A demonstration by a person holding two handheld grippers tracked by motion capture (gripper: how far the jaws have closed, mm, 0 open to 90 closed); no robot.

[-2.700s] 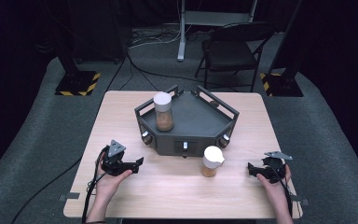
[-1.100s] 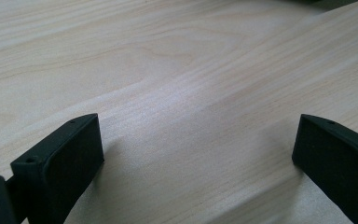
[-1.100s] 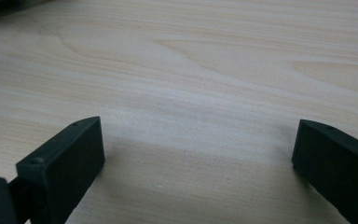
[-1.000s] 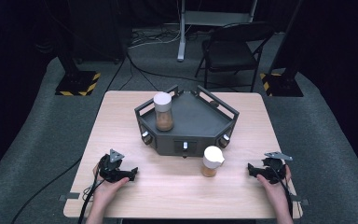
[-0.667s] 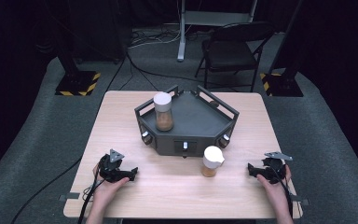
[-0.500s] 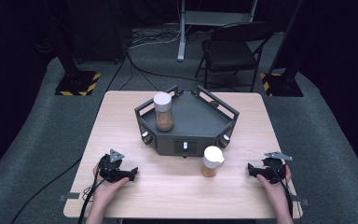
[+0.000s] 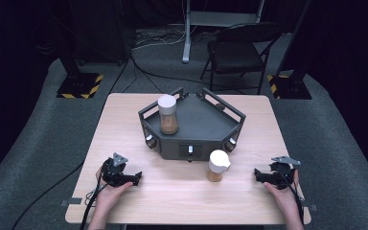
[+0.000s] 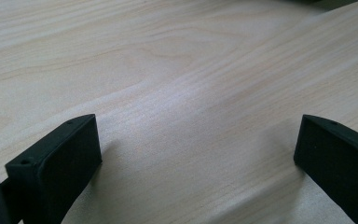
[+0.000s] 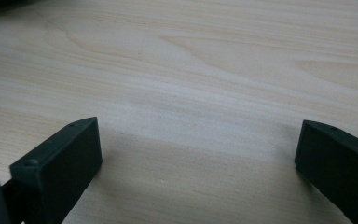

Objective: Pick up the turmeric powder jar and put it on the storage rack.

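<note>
Both claws are parked low on the table [image 7: 124,134], nothing gripped. Left claw [image 7: 133,180] rests near the front-left edge, jaws spread wide; in the left gripper view bare wood grain is seen between them. Right claw [image 7: 258,174] sits at the front-right, jaws likewise wide apart over bare wood in the right gripper view.

Two jars in play. The nearer jar [image 7: 218,166] (white cap, brownish contents) stands upright on the table just in front of the dark tray [image 7: 206,125], between the two claws and closer to the right one. The second jar [image 7: 167,114], same type, stands upright inside the tray at its left rear corner.

Judgement: the tray is raised-rimmed, so the jars are likely kept there to stop them sliding or tipping; the loose jar is probably next to be placed inside. It is positioned within easy reach of the right claw, and the wide jaw opening suits the jar's body. Grip below the cap would be advised, since a tall narrow jar may topple if nudged high.
</note>
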